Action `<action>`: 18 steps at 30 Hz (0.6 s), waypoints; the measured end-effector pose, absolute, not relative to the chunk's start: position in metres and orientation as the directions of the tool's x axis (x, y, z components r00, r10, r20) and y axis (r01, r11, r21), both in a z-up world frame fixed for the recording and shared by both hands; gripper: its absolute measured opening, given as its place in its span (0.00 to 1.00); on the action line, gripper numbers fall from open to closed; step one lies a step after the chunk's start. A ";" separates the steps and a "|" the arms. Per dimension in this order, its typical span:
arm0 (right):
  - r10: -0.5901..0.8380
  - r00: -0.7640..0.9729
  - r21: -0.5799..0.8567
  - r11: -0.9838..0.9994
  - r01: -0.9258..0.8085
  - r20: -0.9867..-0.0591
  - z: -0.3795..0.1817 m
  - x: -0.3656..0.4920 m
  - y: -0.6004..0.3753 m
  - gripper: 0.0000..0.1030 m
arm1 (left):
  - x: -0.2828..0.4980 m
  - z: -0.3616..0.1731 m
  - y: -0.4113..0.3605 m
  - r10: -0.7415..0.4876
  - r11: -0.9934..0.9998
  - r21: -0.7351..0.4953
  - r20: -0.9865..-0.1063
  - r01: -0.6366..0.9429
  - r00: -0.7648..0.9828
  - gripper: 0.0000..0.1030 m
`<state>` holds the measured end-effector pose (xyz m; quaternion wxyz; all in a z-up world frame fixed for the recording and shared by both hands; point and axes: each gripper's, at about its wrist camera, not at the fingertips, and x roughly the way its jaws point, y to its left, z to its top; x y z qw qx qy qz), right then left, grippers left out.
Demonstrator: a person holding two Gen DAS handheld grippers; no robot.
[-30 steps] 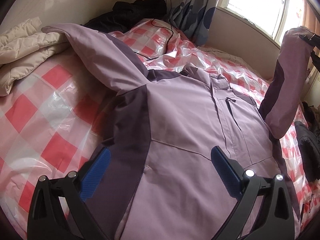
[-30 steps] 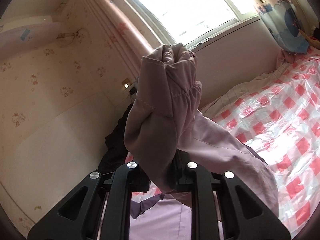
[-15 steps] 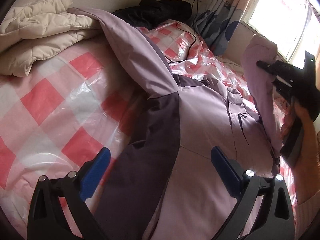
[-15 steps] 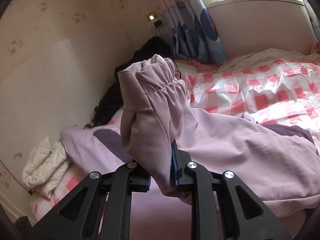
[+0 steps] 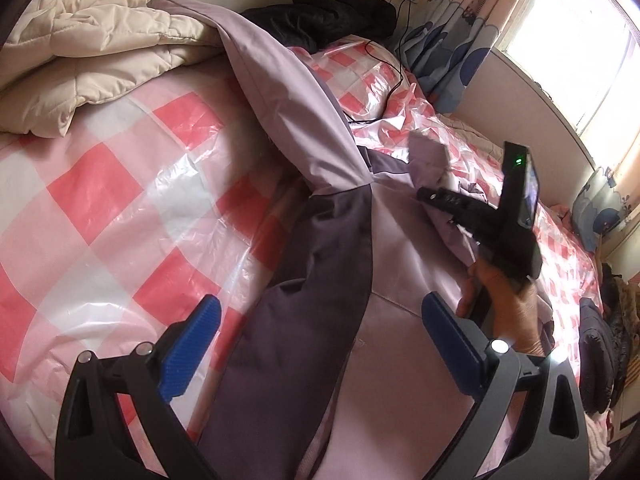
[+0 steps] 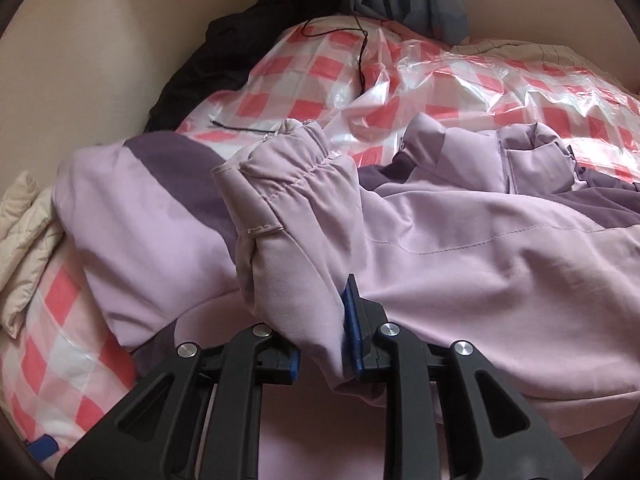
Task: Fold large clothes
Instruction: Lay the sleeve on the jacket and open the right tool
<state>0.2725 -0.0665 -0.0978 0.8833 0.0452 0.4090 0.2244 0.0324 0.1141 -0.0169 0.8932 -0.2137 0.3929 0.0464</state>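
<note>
A lilac jacket with dark purple panels (image 5: 400,248) lies spread on the checked bed, one sleeve (image 5: 288,92) stretched out toward the cream quilt. My left gripper (image 5: 320,344) hovers open above the jacket's side panel, with nothing held. My right gripper (image 6: 324,340) has the other sleeve's cuff (image 6: 288,184) between its blue pads, low over the jacket's chest (image 6: 480,272). Its jaws are starting to open, though the pads still press on the fabric. In the left wrist view the right gripper (image 5: 424,194) and the hand (image 5: 504,300) holding it hide part of the chest.
A cream quilt (image 5: 92,40) is piled at the far left of the bed (image 5: 120,200), which has a glossy plastic cover. Black clothes (image 5: 332,12) and a black cable (image 5: 396,64) lie near the wall. A blue curtain (image 5: 452,40) hangs by the window. Dark items (image 5: 596,352) sit at the right edge.
My right gripper swung down from high near the window and carried the sleeve cuff across onto the jacket's chest. The left gripper drifted sideways and rolled a little, still open.
</note>
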 end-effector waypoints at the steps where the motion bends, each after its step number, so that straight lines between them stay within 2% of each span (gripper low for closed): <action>1: 0.430 0.554 0.244 0.893 -0.378 -0.713 -0.102 0.270 -0.062 0.20 | 0.032 -0.017 0.114 -0.087 0.904 -0.347 -0.721 -0.249 0.687 0.94; 3: 0.434 0.544 0.231 0.886 -0.401 -0.718 -0.107 0.265 -0.059 0.21 | 0.032 -0.017 0.113 -0.094 0.904 -0.351 -0.723 -0.246 0.685 0.94; 5: 0.448 0.525 0.232 0.875 -0.425 -0.724 -0.110 0.261 -0.054 0.29 | 0.033 -0.018 0.113 -0.101 0.904 -0.352 -0.726 -0.242 0.680 0.94; 7: 0.442 0.465 0.229 0.866 -0.444 -0.767 -0.117 0.264 -0.045 0.53 | 0.033 -0.018 0.112 -0.100 0.905 -0.349 -0.730 -0.242 0.676 0.94; 8: 0.435 0.436 0.229 0.864 -0.449 -0.787 -0.118 0.264 -0.041 0.59 | 0.034 -0.019 0.112 -0.101 0.905 -0.349 -0.732 -0.244 0.673 0.94; 9: 0.450 0.417 0.248 0.856 -0.454 -0.790 -0.114 0.263 -0.040 0.71 | 0.034 -0.020 0.113 -0.102 0.904 -0.350 -0.734 -0.246 0.671 0.94; 10: 0.491 0.410 0.287 0.838 -0.465 -0.769 -0.108 0.260 -0.041 0.77 | 0.035 -0.020 0.113 -0.103 0.902 -0.352 -0.737 -0.249 0.668 0.94; 13: 0.635 0.421 0.426 0.760 -0.491 -0.648 -0.089 0.247 -0.048 0.82 | 0.034 -0.020 0.115 -0.108 0.897 -0.362 -0.739 -0.256 0.665 0.93; 15: 0.661 0.444 0.485 0.748 -0.453 -0.606 -0.089 0.249 -0.054 0.87 | 0.035 -0.021 0.115 -0.105 0.897 -0.360 -0.739 -0.258 0.665 0.94; 16: 0.652 0.431 0.509 0.757 -0.409 -0.624 -0.097 0.257 -0.053 0.88 | 0.035 -0.021 0.115 -0.105 0.897 -0.359 -0.739 -0.258 0.665 0.94; 18: 0.623 0.300 0.540 0.780 -0.317 -0.723 -0.129 0.278 -0.043 0.89 | 0.036 -0.021 0.113 -0.101 0.902 -0.351 -0.741 -0.253 0.664 0.94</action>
